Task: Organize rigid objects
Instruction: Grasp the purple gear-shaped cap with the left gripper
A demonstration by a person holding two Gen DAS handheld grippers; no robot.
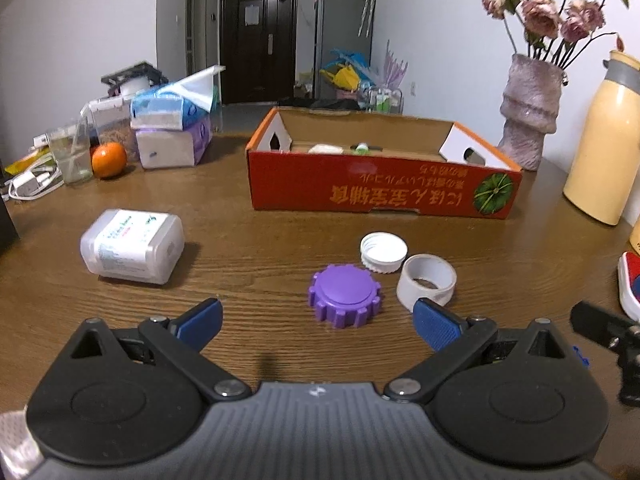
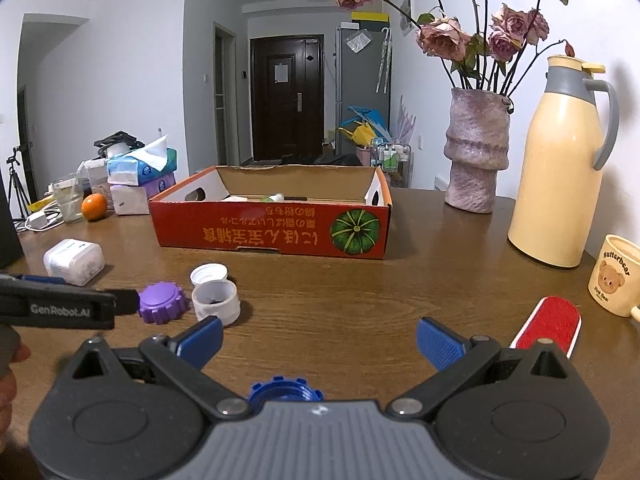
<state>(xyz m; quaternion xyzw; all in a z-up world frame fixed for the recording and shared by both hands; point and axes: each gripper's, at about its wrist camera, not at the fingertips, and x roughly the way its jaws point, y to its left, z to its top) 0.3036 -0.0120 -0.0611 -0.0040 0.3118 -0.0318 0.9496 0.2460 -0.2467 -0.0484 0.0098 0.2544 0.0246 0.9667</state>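
Observation:
A purple ridged cap (image 1: 345,295) (image 2: 163,302) lies on the wooden table just ahead of my left gripper (image 1: 318,326), which is open and empty. Beside it sit a white screw cap (image 1: 383,252) (image 2: 209,274) and a white ring-shaped cap (image 1: 426,283) (image 2: 216,301). A white plastic bottle (image 1: 132,246) (image 2: 73,261) lies on its side to the left. The red cardboard box (image 1: 380,192) (image 2: 272,232) stands open behind them with a few small items inside. My right gripper (image 2: 319,340) is open and empty; a blue ridged cap (image 2: 286,389) peeks out beneath it.
A red lint brush (image 2: 550,326) and a bear mug (image 2: 616,280) lie at the right. A yellow thermos (image 2: 560,168) (image 1: 604,140) and a flower vase (image 2: 476,152) (image 1: 528,112) stand behind. Tissue packs (image 1: 172,128), an orange (image 1: 109,159) and a glass (image 1: 72,152) crowd the far left.

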